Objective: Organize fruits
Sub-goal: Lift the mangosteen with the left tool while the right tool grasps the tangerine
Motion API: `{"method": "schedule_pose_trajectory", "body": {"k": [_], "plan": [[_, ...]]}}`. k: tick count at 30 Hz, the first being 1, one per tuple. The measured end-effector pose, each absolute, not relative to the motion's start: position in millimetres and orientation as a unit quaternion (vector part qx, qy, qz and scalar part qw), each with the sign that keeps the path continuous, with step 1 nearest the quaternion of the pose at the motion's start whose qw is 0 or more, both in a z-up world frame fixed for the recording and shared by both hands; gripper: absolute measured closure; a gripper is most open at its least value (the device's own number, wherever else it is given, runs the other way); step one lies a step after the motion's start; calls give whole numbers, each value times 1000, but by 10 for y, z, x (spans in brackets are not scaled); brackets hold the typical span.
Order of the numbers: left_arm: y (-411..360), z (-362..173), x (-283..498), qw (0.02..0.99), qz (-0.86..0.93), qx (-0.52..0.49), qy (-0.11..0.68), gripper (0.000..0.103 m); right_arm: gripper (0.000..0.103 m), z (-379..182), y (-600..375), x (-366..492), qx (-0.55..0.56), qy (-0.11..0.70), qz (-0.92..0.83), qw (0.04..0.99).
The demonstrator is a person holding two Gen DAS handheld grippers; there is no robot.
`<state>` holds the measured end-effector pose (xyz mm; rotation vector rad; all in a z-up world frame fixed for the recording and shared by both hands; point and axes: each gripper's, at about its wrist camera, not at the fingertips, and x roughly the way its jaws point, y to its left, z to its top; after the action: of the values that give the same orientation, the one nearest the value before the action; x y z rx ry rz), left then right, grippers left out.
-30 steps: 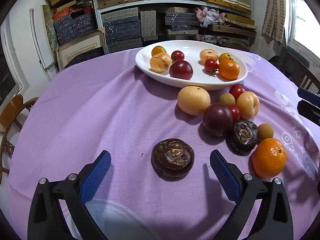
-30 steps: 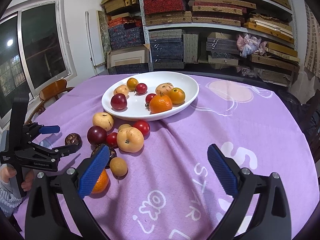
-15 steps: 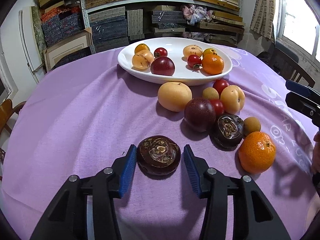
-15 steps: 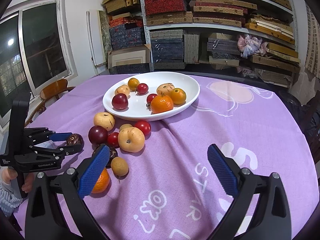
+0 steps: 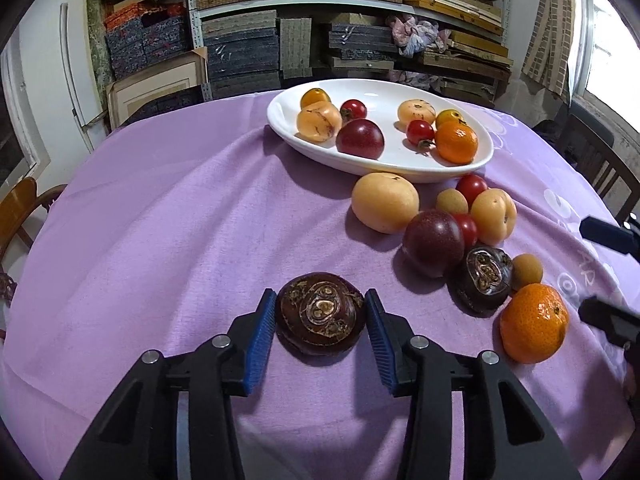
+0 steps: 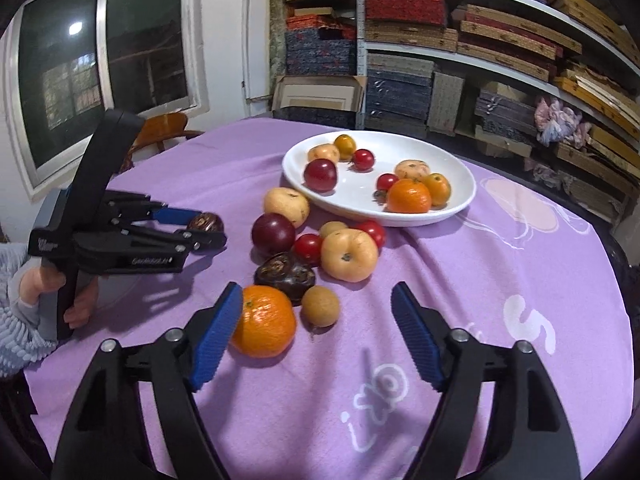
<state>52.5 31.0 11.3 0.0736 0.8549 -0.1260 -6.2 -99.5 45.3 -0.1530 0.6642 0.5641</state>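
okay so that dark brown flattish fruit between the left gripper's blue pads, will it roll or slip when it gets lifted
The dark brown fruit looks squat and flat-bottomed, so it probably won't roll. Its skin looks hard and glossy, so it might slip, though the left hand-held gripper has ridged pads closing on both its sides.

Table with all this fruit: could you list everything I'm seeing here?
Cloth: one, purple, over table.
Plate: one, white, far side.
Tangerines: two, orange; one on plate, one on cloth.
Plums: two, dark red; same split.
Tomatoes: four, red; two on plate, two on cloth.
Peachy fruits: four, pale orange; same split.
Yellow fruits: two, small, on plate.
Longans: two, tan, cloth.
Dark fruits: two, brown-black, cloth.
Shelves: boxes, behind.
Left tongs: black, blue pads, just closed onto one dark fruit.
Right tongs: same colours, just been closing, gripping nothing.
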Motion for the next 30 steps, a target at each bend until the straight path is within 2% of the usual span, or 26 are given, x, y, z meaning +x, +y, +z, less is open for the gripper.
{"method": "schedule_pose_trajectory", "body": {"k": [3,9,16,25,30], "plan": [[345,106,543,906,-56,30,420,58,31,373,-831,-108,-99,332,280,896],[334,107,530,905,-55,33,421,58,45,290,-733,-90,-92,362,300,878],[324,101,534,903,-56,34,424,58,54,210,-663,6,-90,394,309,861],[327,113,516,905,-60,31,419,58,55,228,-692,-2,-81,386,309,865],[280,340,516,921,-76,27,380,67,55,425,-912,42,-49,357,291,886]]}}
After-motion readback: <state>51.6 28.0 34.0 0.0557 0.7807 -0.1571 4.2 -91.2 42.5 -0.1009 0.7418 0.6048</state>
